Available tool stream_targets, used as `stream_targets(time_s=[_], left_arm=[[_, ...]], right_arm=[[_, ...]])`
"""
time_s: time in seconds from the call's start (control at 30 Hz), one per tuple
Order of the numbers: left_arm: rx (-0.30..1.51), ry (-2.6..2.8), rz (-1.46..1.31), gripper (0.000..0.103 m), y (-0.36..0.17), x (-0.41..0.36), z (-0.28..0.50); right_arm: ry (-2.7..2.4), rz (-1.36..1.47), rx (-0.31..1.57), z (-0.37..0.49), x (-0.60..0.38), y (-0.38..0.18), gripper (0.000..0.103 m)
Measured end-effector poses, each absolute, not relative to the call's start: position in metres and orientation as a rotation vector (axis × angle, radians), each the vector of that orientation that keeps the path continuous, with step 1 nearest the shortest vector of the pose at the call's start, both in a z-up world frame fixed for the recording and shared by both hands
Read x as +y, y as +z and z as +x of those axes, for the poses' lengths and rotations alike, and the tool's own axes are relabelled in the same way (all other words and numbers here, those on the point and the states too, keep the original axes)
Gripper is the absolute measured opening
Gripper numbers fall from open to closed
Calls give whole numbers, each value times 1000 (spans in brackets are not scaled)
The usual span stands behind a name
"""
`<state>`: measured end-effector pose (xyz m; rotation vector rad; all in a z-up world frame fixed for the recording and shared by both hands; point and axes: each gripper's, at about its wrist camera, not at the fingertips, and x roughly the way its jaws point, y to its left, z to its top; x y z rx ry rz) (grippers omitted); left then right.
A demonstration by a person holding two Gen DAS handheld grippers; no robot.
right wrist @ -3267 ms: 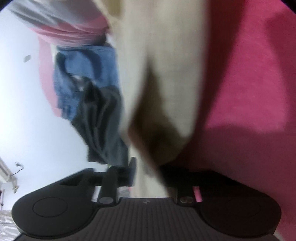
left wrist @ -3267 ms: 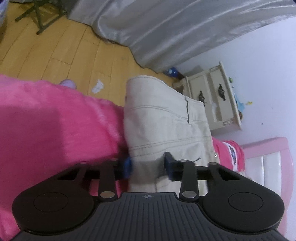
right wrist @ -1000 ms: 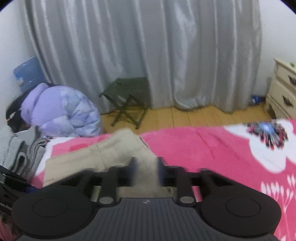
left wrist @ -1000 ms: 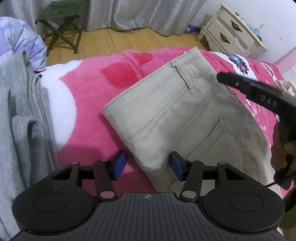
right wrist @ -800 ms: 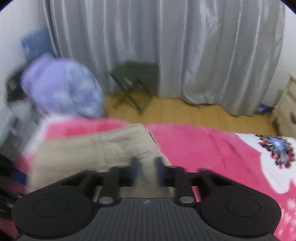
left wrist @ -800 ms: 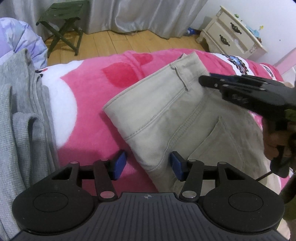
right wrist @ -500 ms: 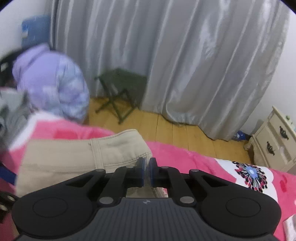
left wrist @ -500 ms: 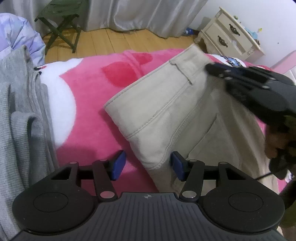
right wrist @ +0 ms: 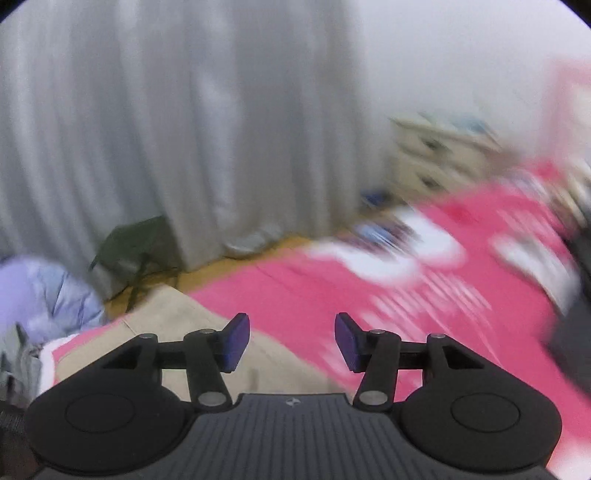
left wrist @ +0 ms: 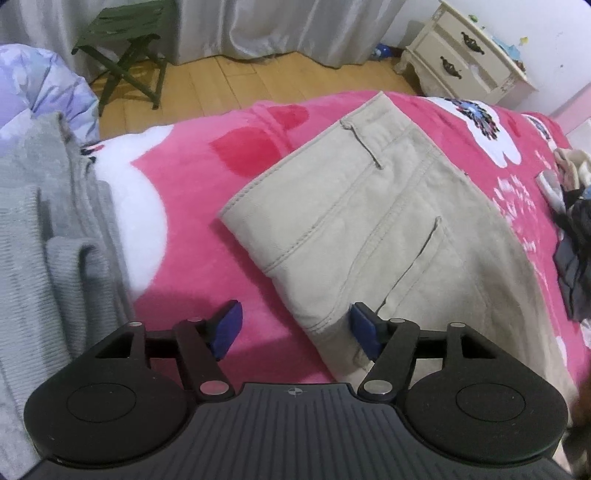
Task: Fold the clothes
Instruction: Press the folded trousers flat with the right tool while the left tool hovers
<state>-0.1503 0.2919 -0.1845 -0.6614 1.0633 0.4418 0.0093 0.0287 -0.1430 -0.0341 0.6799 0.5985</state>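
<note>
Folded khaki trousers [left wrist: 388, 229] lie on the pink blanket [left wrist: 192, 192], waistband toward the far edge. My left gripper [left wrist: 295, 326] hangs over their near corner with its jaws opening. The corner lies between the blue pads [left wrist: 225, 326], which do not press on it. In the blurred right wrist view, my right gripper [right wrist: 291, 341] is above the blanket [right wrist: 332, 288], to the right of the trousers [right wrist: 184, 321]. Its jaws are opening with nothing between them.
Grey knitwear [left wrist: 40, 251] is piled at the left, with a lilac puffer jacket [left wrist: 33, 85] behind it. Dark clothes [left wrist: 576, 258] lie at the right edge of the bed. Past the bed are a green folding stool [left wrist: 125, 26], a grey curtain [right wrist: 184, 129] and a cream nightstand [left wrist: 469, 62].
The right gripper has left the left wrist view and swung right across the bed; its jaws went from shut to open. The left gripper's jaws have widened over the trousers' corner.
</note>
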Motion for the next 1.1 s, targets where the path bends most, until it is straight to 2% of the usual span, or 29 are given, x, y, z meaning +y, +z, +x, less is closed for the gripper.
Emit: stream_targets(time_s=[0.17,0.3,0.43,0.6,0.8,0.9,0.97,1.1], left_arm=[[1072,471,-674,68,-185,293,-150],[1037,506,-751,68,-189,301,-149],[980,532,-840,68,-192,304,-157],[960,491,-838,68,-194,304,-162],[929,447,-850,59,-200,306,-167],[919,443,-849,54,-201,304,-168],[923,435,-824,50,-200,301,-166],[932,420,-756,45,-200,297,-163]], right_arm=[[249,272,853,-38,-147,-134,54],[-107,518,888,-109,-277,-135,57],[-145,596,845,-140,-319,-130,58],[294,455,901,-74,-237,-139,59],[875,224,915,55,-23,-144,59],[1049,54,961,103,87,-167,57],[1083,-82,1012,126,145,-187,50],[1133,-201,1165,141,185,-232,50]])
